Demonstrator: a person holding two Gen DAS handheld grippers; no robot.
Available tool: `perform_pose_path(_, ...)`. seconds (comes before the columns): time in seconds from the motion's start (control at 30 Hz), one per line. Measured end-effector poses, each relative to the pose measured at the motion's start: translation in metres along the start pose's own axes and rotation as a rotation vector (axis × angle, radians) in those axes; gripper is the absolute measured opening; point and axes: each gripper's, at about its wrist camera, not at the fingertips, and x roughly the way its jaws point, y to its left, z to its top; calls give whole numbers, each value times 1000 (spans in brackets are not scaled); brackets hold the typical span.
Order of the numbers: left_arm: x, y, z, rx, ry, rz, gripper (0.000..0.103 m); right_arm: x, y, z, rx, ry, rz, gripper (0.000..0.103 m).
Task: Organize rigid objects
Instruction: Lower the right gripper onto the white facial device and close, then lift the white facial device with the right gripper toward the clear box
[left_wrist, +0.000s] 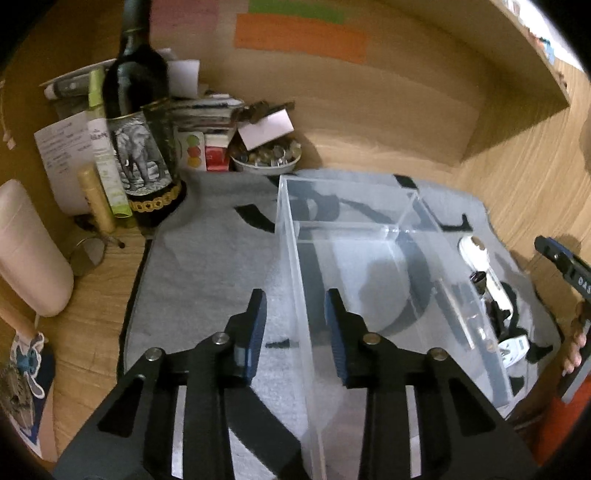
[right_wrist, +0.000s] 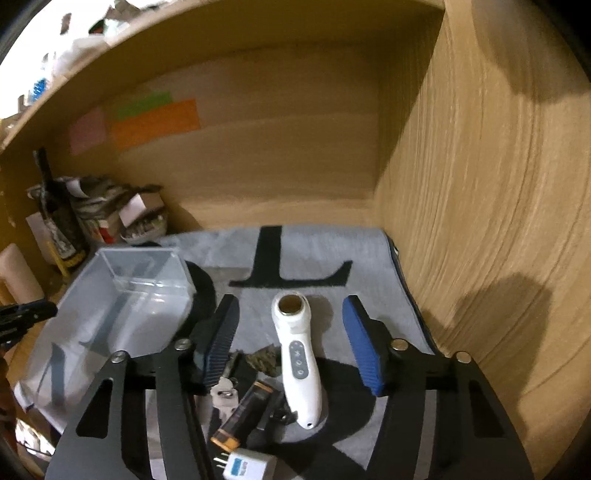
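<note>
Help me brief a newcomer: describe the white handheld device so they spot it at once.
On the grey mat, right of the clear box, lies a small pile of items. The white device is the longest: a curved wand with a round brass-coloured head and grey buttons.

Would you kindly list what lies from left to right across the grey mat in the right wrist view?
Clear plastic box → silver keys → black cylinder with gold ends → white handheld device with a round gold tip.
</note>
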Motion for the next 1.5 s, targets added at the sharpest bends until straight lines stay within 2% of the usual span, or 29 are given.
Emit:
perform_pose_path(0.07,6,2,0,6,25,7,24,10,-2,1,-7,36,-18,51)
perform_pose_path(0.2,16,7,1,-9,81,-58,17,31,-5,2,-7,102,-31,50)
perform_pose_path(0.33,20,4,0,0,101,-88,10,58,-4,5,-17,182,-19,48)
perform_pose_path(0.53,19,3,-2,17,89,-80,10,95,4,0,-44,307,-8,48)
perform_pose_path(0.67,19,3,-2,21,79,-78,10,116,3,-3,-50,379,-17,39)
perform_pose_path(0.87,20,4,-1,14,74,-86,10,138,1,-10,-24,444,-17,37)
perform_pose_path(1.1,19,6,0,13,75,-85,10,137,3,-10,-17,413,-29,36)
perform_pose_path(1.5,22,3,0,7,81,-62,9,59,-1,12,-1,170,-60,35)
